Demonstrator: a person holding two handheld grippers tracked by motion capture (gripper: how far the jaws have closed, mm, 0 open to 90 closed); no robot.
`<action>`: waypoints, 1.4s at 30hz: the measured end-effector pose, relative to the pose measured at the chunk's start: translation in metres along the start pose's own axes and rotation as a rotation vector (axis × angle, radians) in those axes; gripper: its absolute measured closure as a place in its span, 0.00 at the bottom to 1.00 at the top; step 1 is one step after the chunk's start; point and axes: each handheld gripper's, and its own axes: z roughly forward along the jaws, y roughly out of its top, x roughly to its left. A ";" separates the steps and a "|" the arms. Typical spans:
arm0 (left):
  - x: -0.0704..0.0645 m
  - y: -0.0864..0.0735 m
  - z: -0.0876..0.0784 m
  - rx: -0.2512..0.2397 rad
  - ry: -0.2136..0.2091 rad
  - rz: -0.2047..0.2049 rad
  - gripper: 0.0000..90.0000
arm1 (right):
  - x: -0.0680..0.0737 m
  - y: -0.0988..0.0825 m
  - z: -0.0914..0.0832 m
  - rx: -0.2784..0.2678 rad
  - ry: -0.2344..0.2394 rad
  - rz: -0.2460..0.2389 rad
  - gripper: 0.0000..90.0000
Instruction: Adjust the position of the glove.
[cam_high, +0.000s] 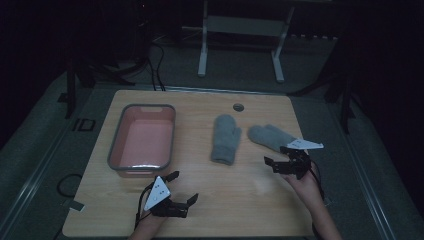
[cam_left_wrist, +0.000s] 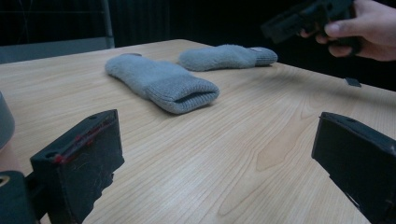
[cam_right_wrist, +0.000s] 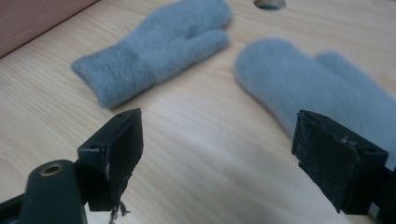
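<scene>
Two grey knitted mittens laid flat on the wooden table (cam_high: 235, 195), both to the right of the pink tub (cam_high: 144, 140) with the grey rim. Left mitten (cam_high: 226, 138) nearer the tub, cuff turned toward the person, thumb on its right edge. Right mitten (cam_high: 271, 136) farther from the tub, angled, cuff end tucked under the grey plate of the right gripper (cam_high: 285, 161). Kept apart from each other, not overlapping, probably so each can be picked singly.

Right gripper held just beside the right mitten's cuff, on the side facing the tub; jaws spread wide, nothing between them. Seen along its own jaws: right mitten (cam_right_wrist: 322, 88) just past the right-hand jaw, left mitten (cam_right_wrist: 159, 46) farther off, bare wood in the gap. Judged as lined up for a pinch on the near cuff.

Left gripper (cam_high: 181, 194) low near the table's front edge, below the tub's near corner, well apart from both mittens. Jaws likewise parked apart, empty, looking across the wood at the left mitten's open cuff (cam_left_wrist: 182, 93). Likely waiting out of the way.

Tub empty, presumably the place meant for the mittens. Small round hole (cam_high: 238, 107) in the tabletop beyond the left mitten.
</scene>
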 end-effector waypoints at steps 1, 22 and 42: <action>0.000 0.000 0.000 0.000 0.000 0.000 0.02 | 0.000 0.000 0.000 0.000 0.000 0.000 0.18; -0.002 0.000 0.000 0.010 -0.014 0.022 0.02 | 0.030 0.067 0.088 0.037 0.174 -0.171 0.31; -0.004 0.000 0.001 0.015 -0.025 0.037 0.02 | 0.039 0.091 0.163 0.176 0.155 -0.269 0.39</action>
